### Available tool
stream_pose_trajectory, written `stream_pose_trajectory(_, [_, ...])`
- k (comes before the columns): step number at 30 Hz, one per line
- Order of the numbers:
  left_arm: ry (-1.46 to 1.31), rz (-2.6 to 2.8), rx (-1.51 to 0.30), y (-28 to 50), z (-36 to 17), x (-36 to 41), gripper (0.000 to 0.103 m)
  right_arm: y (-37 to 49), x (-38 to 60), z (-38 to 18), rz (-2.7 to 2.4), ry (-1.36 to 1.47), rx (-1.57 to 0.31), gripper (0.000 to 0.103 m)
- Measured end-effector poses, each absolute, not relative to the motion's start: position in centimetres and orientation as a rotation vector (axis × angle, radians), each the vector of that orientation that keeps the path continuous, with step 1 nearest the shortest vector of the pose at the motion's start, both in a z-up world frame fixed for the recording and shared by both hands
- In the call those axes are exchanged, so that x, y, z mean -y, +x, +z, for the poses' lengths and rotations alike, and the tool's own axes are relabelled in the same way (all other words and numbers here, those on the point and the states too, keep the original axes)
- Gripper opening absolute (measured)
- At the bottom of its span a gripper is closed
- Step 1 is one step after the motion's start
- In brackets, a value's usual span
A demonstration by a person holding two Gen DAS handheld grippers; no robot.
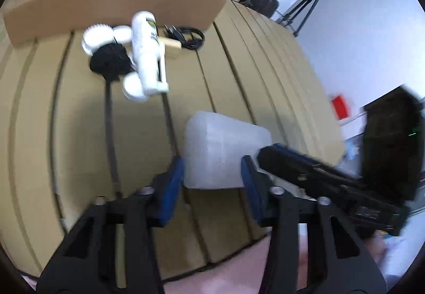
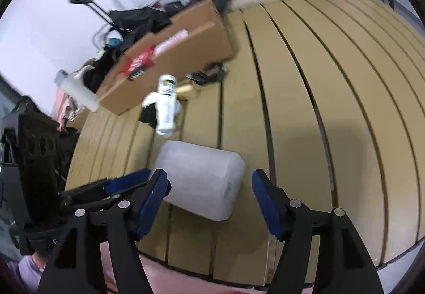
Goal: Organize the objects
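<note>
A translucent white plastic box (image 1: pixel 225 148) lies on the tan slatted table (image 1: pixel 79 121); it also shows in the right wrist view (image 2: pixel 202 179). My left gripper (image 1: pixel 212 179) is open, its blue pads either side of the box's near end. My right gripper (image 2: pixel 209 198) is open, just short of the box, its left pad at the box's near corner. The right gripper (image 1: pixel 326 177) also shows in the left wrist view. Farther off lie a white bottle (image 1: pixel 147 52), white round brush heads (image 1: pixel 97 37), a black brush head (image 1: pixel 110 60) and a black cable (image 1: pixel 186 36).
A long cardboard box (image 1: pixel 114 1) with red and white packets stands at the table's far edge. Bags, boxes and a tripod (image 1: pixel 310 4) lie beyond. A small wooden block (image 1: pixel 172 45) sits by the bottle. The table edge is close below the grippers.
</note>
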State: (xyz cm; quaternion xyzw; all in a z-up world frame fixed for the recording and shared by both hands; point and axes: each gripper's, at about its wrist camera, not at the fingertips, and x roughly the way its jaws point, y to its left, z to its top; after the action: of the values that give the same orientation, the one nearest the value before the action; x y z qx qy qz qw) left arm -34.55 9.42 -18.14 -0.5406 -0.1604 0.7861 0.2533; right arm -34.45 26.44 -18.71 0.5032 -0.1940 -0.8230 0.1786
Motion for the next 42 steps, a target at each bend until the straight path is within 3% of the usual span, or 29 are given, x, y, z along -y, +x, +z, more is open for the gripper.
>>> stream_pose_trajectory(2, [-1.459,2.169,0.395,-34.1,-17.5,-9.6,0.03,-34.5,-26.0,-19.3,-2.288,1.444,0.558,0.047])
stream_pose_trajectory(7, [-1.301,2.223,0.375,-33.6,-12.8,-9.4,0.03,-34.5,-25.8,-14.7,-2.361,1.367,0.508,0.041])
stream_pose_trajectory(12, [-1.152,2.234,0.392,-41.3,-6.3,-8.7,0.032,-40.8,-25.1,-7.0,-2.43,1.211,0.407,0.041])
stream_pose_trajectory(16, [-1.146,2.253,0.405,-50.7,-4.7,-7.8,0.035,-51.5,-22.9,-3.9,-2.41,1.186,0.337,0.041])
stream_pose_trajectory(22, [-1.232,2.329,0.329,-59.8,-8.9,-7.8,0.029,-64.7,-19.5,-7.4,-2.391,1.286,0.31,0.041])
stream_pose_trajectory(27, [-1.352,2.391,0.38,-65.2,-14.1,-6.8,0.028,-69.3,-17.0,-12.4,-2.395,1.372,0.232,0.041])
stream_pose_trajectory(31, [-1.39,2.352,0.324,-64.9,-15.2,-7.2,0.029,-69.6,-16.1,-13.7,-2.478,1.387,0.089,0.041])
stream_pose_trajectory(35, [-1.3,2.397,0.318,-61.6,-12.0,-6.3,0.034,-67.2,-17.1,-10.7,-2.496,1.302,0.089,0.044])
stream_pose_trajectory(36, [-1.293,2.414,0.314,-60.8,-10.8,-5.9,0.036,-66.5,-17.4,-9.7,-2.496,1.283,0.1,0.046])
stream_pose_trajectory(38, [-1.256,2.45,0.279,-58.0,-7.5,-4.6,0.037,-64.6,-17.9,-7.2,-2.49,1.259,0.084,0.062])
stream_pose_trajectory(39, [-1.238,2.471,0.247,-57.1,-6.2,-4.2,0.038,-63.5,-18.0,-5.9,-2.481,1.244,0.066,0.063])
stream_pose_trajectory(40, [-1.205,2.515,0.179,-54.9,-3.8,-3.3,0.041,-62.0,-18.2,-4.3,-2.474,1.224,0.038,0.063])
stream_pose_trajectory(42, [-1.168,2.591,0.091,-51.8,-0.5,-2.0,0.056,-58.8,-18.7,-1.4,-2.474,1.211,-0.03,0.064])
